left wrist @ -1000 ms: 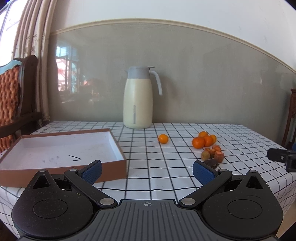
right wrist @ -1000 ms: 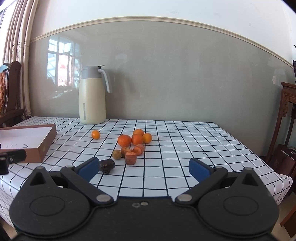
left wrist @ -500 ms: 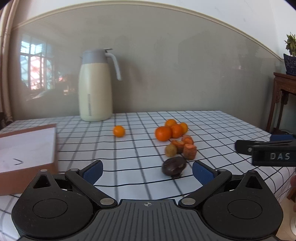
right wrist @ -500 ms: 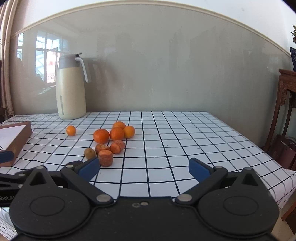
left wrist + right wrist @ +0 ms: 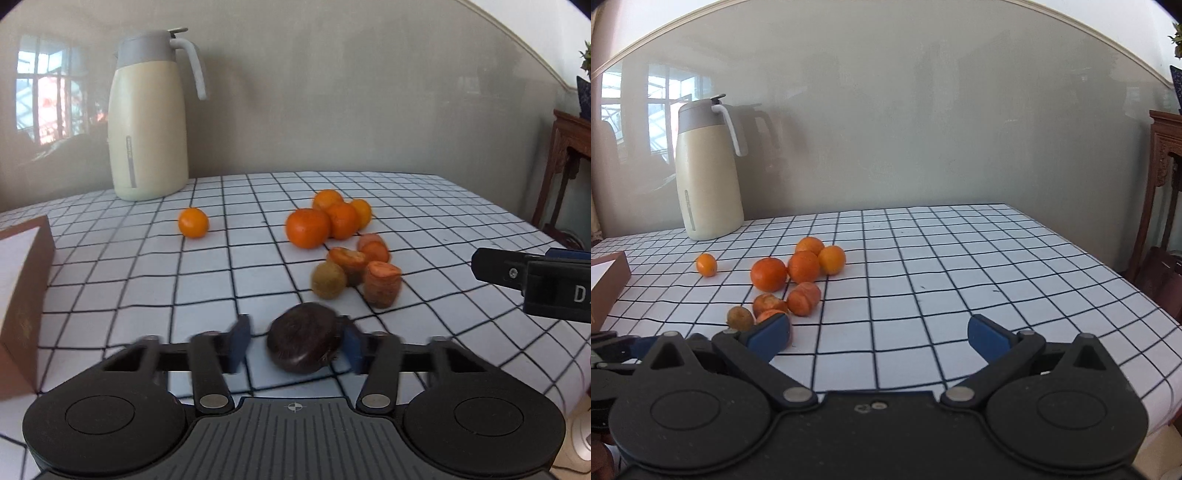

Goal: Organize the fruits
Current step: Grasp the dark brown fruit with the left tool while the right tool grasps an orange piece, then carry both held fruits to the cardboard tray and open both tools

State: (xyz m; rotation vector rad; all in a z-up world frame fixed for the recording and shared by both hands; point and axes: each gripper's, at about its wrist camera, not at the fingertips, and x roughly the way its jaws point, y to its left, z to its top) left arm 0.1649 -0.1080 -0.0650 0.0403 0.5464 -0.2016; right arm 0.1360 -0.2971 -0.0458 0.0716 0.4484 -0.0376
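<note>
**A:** Item, dark fruit (image 5: pixel 303 341): where does it lie from the left gripper (image 5: pixel 295 345)?

**B:** Straight between the jaws, on the checked cloth (image 5: pixel 424 206). Right pad touching or nearly so; left pad just apart, a sliver of cloth showing. Jaws closing on it, not yet clamped on both sides.

**A:** Long axis?

**B:** Crosswise, running pad to pad, so the jaws meet it across its widest span.

**A:** Item, right gripper (image 5: pixel 879 334)?

**B:** Jaws wide apart, nothing between them, only bare cloth. The dark fruit is off to its left, hidden behind its own left finger.

**A:** Nearer hand?

**B:** Left, plainly.

**A:** Other stock?

**B:** Ahead of the left jaws: small brown fruit (image 5: pixel 328 279), oranges (image 5: pixel 308 227). Far left: box (image 5: pixel 26 295), the likely destination.
</note>
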